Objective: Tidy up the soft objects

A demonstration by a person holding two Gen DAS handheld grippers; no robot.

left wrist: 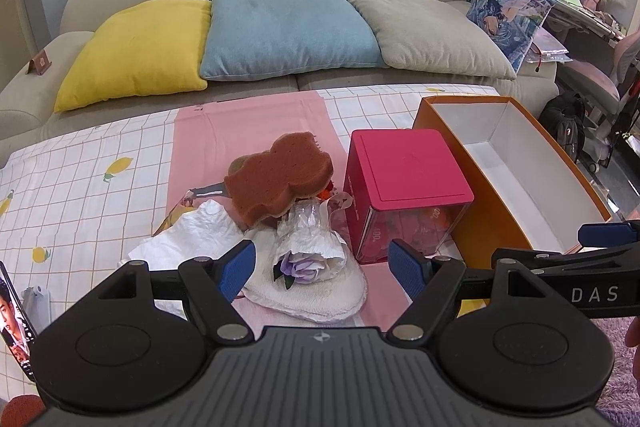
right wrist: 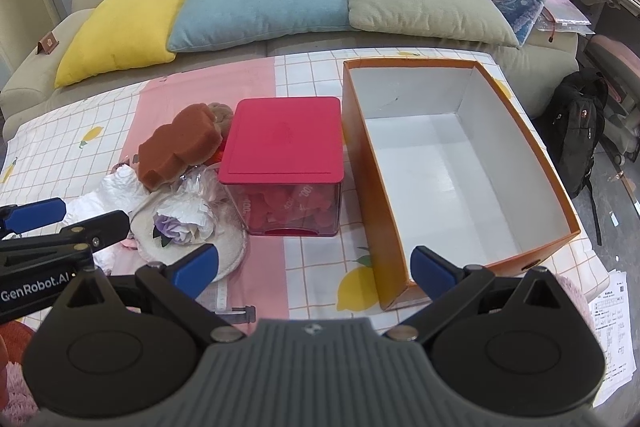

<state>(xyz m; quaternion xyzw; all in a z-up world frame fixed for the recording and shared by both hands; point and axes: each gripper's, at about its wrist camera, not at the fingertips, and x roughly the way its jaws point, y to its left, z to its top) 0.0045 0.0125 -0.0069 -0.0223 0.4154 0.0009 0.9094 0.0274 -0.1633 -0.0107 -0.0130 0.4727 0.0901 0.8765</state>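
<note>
- Nearest, left hand-held gripper [left wrist: 322, 267]: blue pads spread apart, empty, poised above a white cloth pad [left wrist: 316, 297] with a purple fabric flower [left wrist: 298, 267] on it.
- Right hand-held gripper [right wrist: 314, 267]: also gaping, nothing between the pads, near the orange box [right wrist: 362, 163], which is empty inside.
- Next, brown sponge [left wrist: 280, 179] atop the soft pile, beside the red-lidded container [right wrist: 284, 141].
- Beyond the bench [left wrist: 80, 179]: sofa with yellow cushion [left wrist: 140, 51].
</note>
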